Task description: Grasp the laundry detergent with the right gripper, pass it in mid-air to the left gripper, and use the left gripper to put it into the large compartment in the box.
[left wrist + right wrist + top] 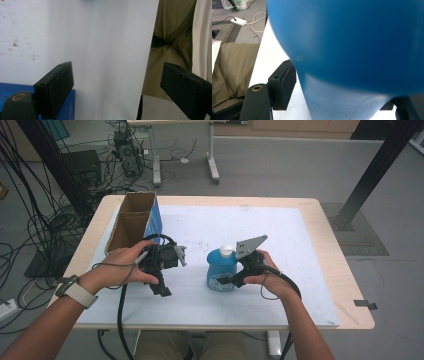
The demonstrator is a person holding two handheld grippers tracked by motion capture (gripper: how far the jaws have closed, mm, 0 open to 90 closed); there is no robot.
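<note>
- High view: A blue bottle (221,269) with a white cap stands upright in the middle of the frame, on the white mat (280,250) that covers the table (336,265).
- The right gripper (231,281) sits just right of the middle, and its jaws reach around the lower part of the bottle.
- The left gripper (162,287) is left of the middle, held above the mat and well apart from the bottle.
- A brown cardboard box (132,220) with a blue side stands in the upper left part of the mat.
- Left gripper view: The two black jaws stand wide apart at the bottom, with nothing between them but the white mat.
- Right gripper view: The blue bottle takes up most of the frame, very close.
- The left black pad (284,85) sits right at its side. The other pad is mostly hidden, so I cannot tell if the bottle is squeezed yet.
</note>
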